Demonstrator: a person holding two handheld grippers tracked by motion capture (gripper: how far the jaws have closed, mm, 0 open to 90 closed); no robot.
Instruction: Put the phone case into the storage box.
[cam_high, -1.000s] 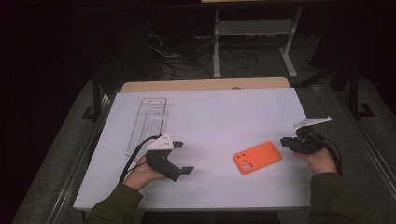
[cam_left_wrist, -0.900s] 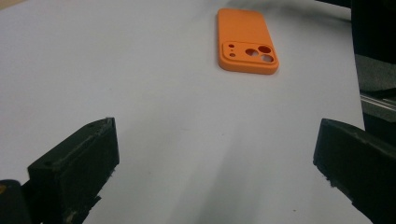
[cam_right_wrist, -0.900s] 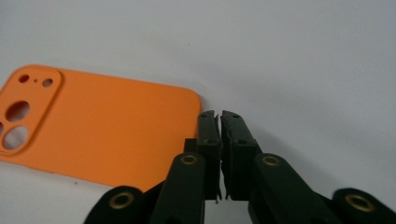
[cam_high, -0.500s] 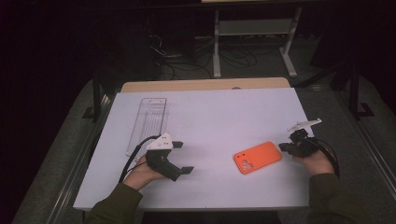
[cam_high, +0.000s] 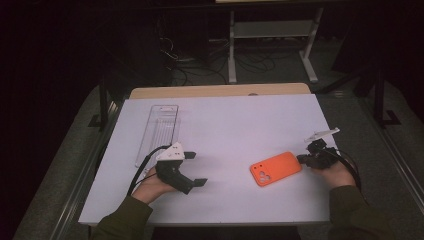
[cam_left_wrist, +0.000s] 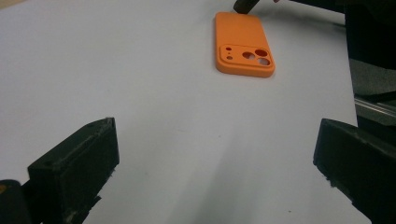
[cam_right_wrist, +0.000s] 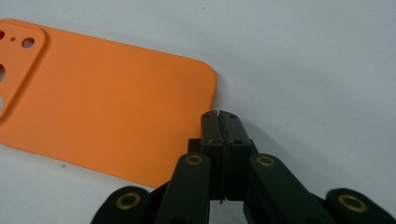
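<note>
An orange rectangular phone case of soft-looking plastic (cam_high: 276, 168) lies flat, back side up with its camera cut-outs showing, on the white tabletop (cam_high: 235, 125), in the right half and nearer the front edge than the back. It sits at a slant, its cut-out end toward the front edge and its plain end toward the right edge. The right gripper (cam_high: 301, 159), black with a grey three-cornered plate on top, is held in the person's right hand (cam_high: 336, 173) near the right edge; its two jaws are pressed together with nothing between them, and their joined tip stands just at the plain short end of the case, close by its rounded corner. In the right gripper view (cam_right_wrist: 222, 116) the tip appears to meet that edge, though whether it truly touches cannot be told. The left gripper (cam_high: 196, 169), also black with a grey plate, rests in the person's left hand (cam_high: 151, 185) near the front edge in the left half of the tabletop, well apart from the case; its jaws stand wide, empty, pointing across the bare surface toward the case (cam_left_wrist: 243, 44). A clear plastic oblong tray (cam_high: 159, 132) lies lengthwise in the left half, behind the left gripper, toward the back-left corner
</note>
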